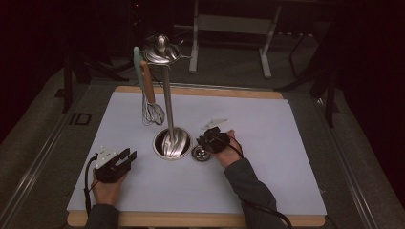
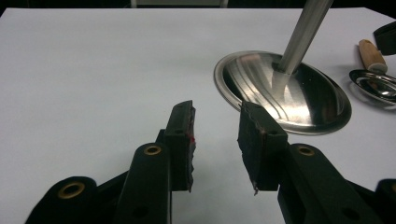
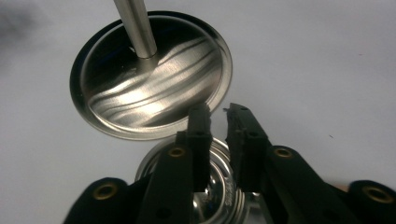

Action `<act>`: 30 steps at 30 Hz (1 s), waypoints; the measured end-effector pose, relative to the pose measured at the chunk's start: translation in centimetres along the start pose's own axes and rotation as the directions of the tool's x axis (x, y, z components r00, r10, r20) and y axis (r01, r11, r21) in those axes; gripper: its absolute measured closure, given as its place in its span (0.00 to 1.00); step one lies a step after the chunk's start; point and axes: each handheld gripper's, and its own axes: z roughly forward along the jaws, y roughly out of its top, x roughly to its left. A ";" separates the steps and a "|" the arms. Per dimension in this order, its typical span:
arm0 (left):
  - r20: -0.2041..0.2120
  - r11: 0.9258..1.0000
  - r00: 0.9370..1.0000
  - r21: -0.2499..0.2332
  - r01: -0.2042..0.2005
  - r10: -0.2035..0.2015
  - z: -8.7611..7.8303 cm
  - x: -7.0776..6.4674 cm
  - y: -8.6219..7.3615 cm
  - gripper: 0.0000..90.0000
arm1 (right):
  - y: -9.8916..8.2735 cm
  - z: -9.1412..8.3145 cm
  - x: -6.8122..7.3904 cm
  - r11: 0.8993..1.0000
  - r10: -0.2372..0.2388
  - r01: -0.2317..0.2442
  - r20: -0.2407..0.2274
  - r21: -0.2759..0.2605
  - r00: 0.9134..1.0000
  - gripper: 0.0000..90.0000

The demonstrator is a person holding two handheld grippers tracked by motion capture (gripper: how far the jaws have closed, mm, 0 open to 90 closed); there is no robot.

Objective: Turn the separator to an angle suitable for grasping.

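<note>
Right gripper [image 3: 218, 114], jaws nearly together, is hovering over a small steel ladle bowl [image 3: 219, 191] beside the stand's base [image 3: 149, 74]; left gripper [image 2: 215, 126] is resting spread on open table [image 2: 93, 70].

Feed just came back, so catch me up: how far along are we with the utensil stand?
Done: the whisk hangs from the stand. In hand: the right gripper is over the steel ladle lying beside the stand's base, jaws narrow; a grip cannot be confirmed. Left, I'd judge: lifting and hanging that ladle. The left gripper waits open, holding nothing.
</note>
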 end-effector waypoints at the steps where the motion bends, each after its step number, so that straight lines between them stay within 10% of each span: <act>1: 0.000 1.000 1.000 0.000 0.000 0.000 0.0 0.0 0.0 0.73 | 0.1 0.2 0.1 1.000 0.001 -0.001 0.002 0.005 1.000 0.92; 30: 0.000 1.000 1.000 0.001 -0.003 0.003 0.0 -0.1 0.0 0.73 | 0.8 4.6 0.9 0.991 0.014 -0.015 0.012 0.135 1.000 1.00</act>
